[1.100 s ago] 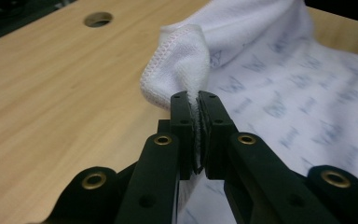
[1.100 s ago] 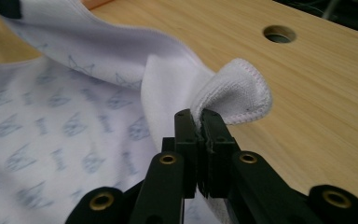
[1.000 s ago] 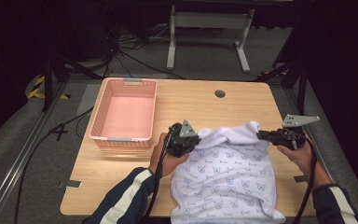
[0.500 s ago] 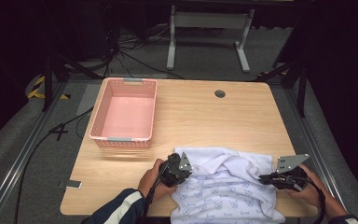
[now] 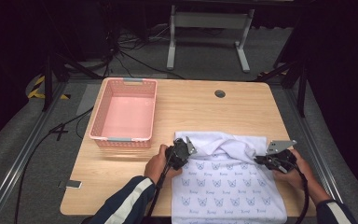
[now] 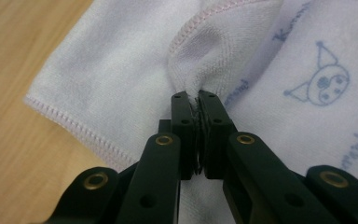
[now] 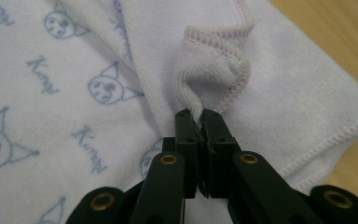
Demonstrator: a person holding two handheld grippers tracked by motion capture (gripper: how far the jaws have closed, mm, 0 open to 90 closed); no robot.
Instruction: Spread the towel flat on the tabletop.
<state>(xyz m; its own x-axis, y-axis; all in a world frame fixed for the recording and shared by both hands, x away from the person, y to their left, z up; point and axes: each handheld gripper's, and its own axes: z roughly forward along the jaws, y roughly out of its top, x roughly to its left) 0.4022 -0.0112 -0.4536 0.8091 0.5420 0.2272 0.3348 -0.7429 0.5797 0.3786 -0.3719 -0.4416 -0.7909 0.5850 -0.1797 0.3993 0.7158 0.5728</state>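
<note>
Our left tongs (image 6: 196, 100) are pinched together on a bunched bit of the towel (image 5: 228, 186), right at its pink-stitched hem, and our right tongs (image 7: 200, 116) are clamped the same way on a curled fold of hem at the other side. In the high view the left tongs (image 5: 181, 151) and right tongs (image 5: 276, 159) each sit at one end of the fold that runs across the towel's far part.

The towel lies on the desk (image 5: 200, 107) along its near edge, toward the near right corner, and its lower end seems to hang over that edge. The far strip is folded back, showing the plain side over the printed one.

We judge the towel soft, light and quite limp: terry cloth that sags wherever we do not hold it and wrinkles easily. It should not slip much, since the pile and the stitched hem give the pads something to bite. The hem at the corners looks like the best hold; a grip in the middle would only bunch it.

The pink basket (image 5: 125, 112) stands well apart, toward the far left corner.
</note>
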